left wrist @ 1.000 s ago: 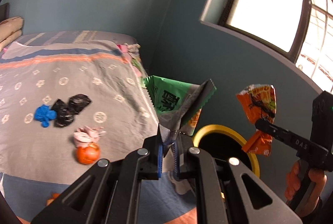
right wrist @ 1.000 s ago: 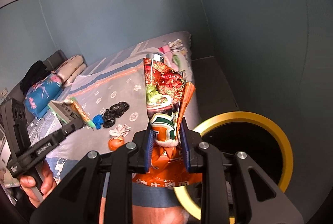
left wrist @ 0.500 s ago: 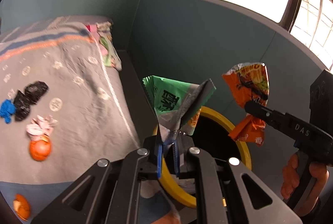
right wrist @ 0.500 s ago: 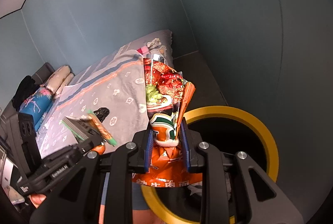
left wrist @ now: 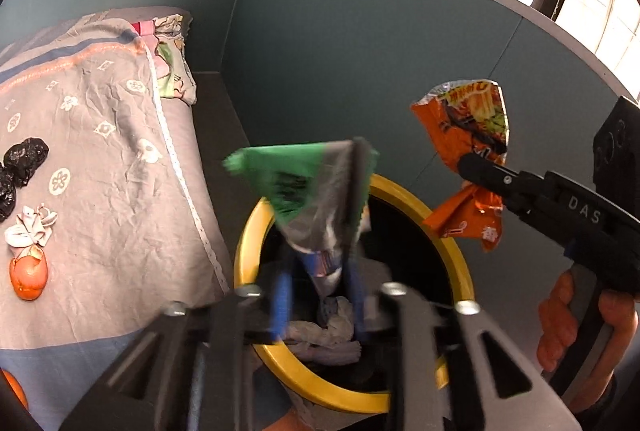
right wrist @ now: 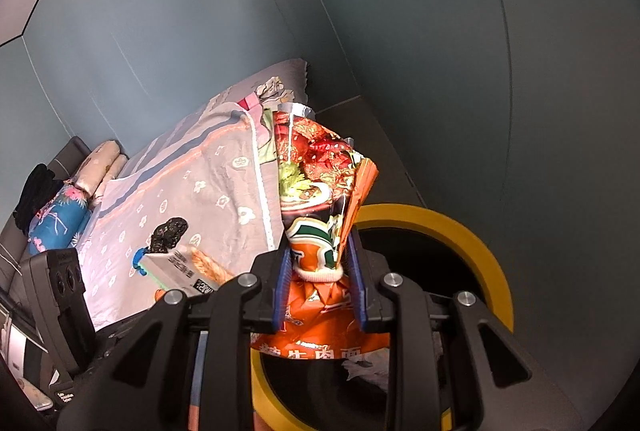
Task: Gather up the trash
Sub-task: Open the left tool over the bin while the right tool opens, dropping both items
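Observation:
My left gripper [left wrist: 318, 295] has its jaws parted; the green and silver wrapper [left wrist: 308, 187] sits blurred between them, right above the yellow-rimmed bin [left wrist: 460, 267], with crumpled trash inside. My right gripper [right wrist: 320, 287] is shut on an orange noodle packet [right wrist: 316, 199], held over the bin's rim [right wrist: 472, 243]. The packet also shows in the left wrist view [left wrist: 468, 135], with the right gripper [left wrist: 484, 175] beside the bin. The green wrapper shows at the left of the right wrist view [right wrist: 188, 267].
A bed with a grey patterned cover [left wrist: 100, 159] lies left of the bin, carrying black bags [left wrist: 24, 159], a white scrap [left wrist: 30, 231] and orange peel [left wrist: 28, 273]. Teal walls close in behind the bin. Pillows [right wrist: 96, 167] lie at the bed's far end.
Both grippers have moved from the bed side to above the bin. The left jaws have opened, and the green wrapper is blurred with motion between them.

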Demonstrator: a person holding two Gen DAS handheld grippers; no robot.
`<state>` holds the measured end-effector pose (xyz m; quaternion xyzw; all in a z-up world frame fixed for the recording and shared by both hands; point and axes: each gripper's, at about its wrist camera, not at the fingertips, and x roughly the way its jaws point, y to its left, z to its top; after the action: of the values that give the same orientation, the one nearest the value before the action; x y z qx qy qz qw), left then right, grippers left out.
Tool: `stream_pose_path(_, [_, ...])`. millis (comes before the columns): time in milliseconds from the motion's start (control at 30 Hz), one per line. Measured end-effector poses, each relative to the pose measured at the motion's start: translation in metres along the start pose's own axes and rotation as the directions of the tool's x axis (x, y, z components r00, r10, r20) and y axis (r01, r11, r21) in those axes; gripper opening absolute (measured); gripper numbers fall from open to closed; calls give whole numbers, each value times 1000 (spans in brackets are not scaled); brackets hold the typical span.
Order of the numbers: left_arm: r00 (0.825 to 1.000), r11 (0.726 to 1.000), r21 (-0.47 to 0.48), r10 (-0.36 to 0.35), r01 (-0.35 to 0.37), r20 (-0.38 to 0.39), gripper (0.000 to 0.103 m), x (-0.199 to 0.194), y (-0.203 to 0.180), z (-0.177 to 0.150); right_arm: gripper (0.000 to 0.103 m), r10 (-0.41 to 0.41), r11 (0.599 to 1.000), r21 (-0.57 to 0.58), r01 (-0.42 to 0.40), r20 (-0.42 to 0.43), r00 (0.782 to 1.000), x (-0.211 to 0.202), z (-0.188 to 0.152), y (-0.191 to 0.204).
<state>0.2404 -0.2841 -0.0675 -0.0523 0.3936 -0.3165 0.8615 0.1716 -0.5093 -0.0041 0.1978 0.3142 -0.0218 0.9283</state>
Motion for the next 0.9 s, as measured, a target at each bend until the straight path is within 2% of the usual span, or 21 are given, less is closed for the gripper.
stream_pose_path(133, [1000, 1000, -14, -11, 11, -2, 47, -4, 4, -2, 31, -21, 1000, 21, 20, 6, 1000, -3, -1, -8])
stream_pose_path(200, [1000, 1000, -1, -14, 14, 6, 55, -8, 3, -2, 42, -29, 999, 34, 29, 9, 1000, -5, -2, -11])
stream_pose_path(333, [1000, 999, 42, -6, 5, 14, 68, -11, -3, -4, 49, -41, 998, 55, 39, 26, 999, -11, -2, -13])
stream_pose_path(400, [1000, 999, 33, -7, 6, 14, 71, -12, -2, -4, 57, -46, 997, 61, 44, 33, 998, -14, -1, -17])
stream_pose_path(600, [999, 1000, -15, -14, 14, 43, 75, -25, 12, -1, 57, -51, 997, 55, 49, 38, 998, -19, 1, -7])
stream_pose_path(667, [998, 1000, -20, 0, 1, 60, 78, -34, 18, 0, 59, -53, 997, 54, 50, 42, 998, -21, 2, -5])
stream_pose_path(733, [997, 1000, -21, 16, -15, 76, 80, -43, 24, 0, 65, -56, 997, 50, 54, 48, 997, -24, 2, -5])
stream_pose_path(900, [991, 997, -52, 67, -61, 112, 83, -69, 45, -1, 65, -43, 999, 33, 42, 47, 998, -25, 4, 9])
